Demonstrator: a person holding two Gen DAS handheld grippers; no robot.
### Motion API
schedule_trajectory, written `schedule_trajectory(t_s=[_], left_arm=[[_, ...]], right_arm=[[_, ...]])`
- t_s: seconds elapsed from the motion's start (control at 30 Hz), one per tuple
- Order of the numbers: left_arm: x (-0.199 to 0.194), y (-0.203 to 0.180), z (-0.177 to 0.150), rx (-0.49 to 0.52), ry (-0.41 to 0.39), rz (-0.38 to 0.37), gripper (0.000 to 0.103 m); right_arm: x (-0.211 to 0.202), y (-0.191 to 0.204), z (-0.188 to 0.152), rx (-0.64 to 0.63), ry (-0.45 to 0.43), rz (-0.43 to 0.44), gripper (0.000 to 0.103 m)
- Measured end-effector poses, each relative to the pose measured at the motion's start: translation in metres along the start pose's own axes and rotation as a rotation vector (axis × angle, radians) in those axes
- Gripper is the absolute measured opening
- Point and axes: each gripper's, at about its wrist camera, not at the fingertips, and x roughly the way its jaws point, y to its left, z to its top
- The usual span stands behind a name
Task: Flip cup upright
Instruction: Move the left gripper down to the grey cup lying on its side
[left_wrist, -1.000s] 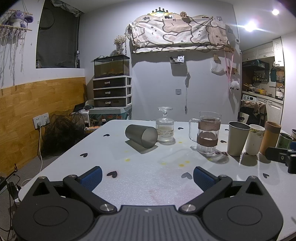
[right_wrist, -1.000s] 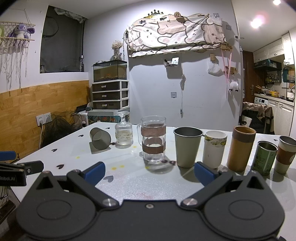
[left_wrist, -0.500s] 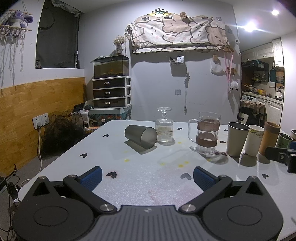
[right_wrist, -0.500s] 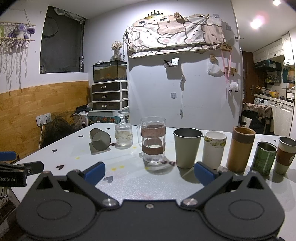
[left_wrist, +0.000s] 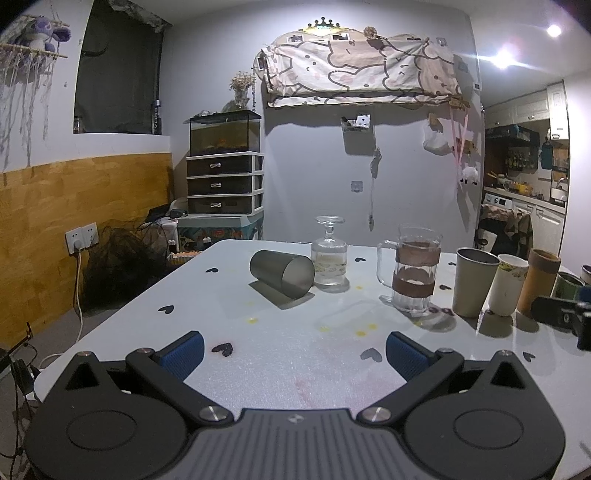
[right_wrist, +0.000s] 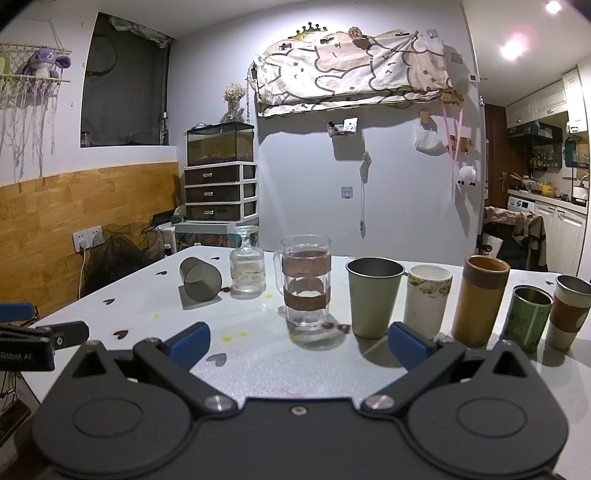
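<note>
On the worktop (left_wrist: 288, 369) the cup (left_wrist: 282, 273) lies sideways; we should bring our wide-open, empty left gripper (left_wrist: 293, 350) squarely across its wall.

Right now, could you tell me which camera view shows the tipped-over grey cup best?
The left wrist view: the tipped-over grey cup lies on its side, large and near centre. The right wrist view shows it smaller, far left, beside the glass bottle.

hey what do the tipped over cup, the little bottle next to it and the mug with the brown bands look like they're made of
Tipped cup: probably metal, maybe frosted plastic; opaque grey, matte, no shine. Small bottle: clear glass, since the wall shows through it, with a flared stopper-like top. Banded mug: clear glass body and handle; the two brown bands look dull, perhaps leather or cork, which is hard to tell.
</note>
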Motion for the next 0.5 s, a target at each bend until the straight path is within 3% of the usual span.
schedule_trajectory(t_s=[0.27,0.5], left_arm=[[0.028,0.028,0.026,-0.116,-0.017,0.040,0.103],[0.103,0.047,0.061,-0.348,0.060,0.039,0.102]], right_arm=[[0.001,-0.001,0.002,0.042,-0.056,0.022,0.103],[0.025,-0.007,-0.009,0.098,-0.042,0.053,0.103]])
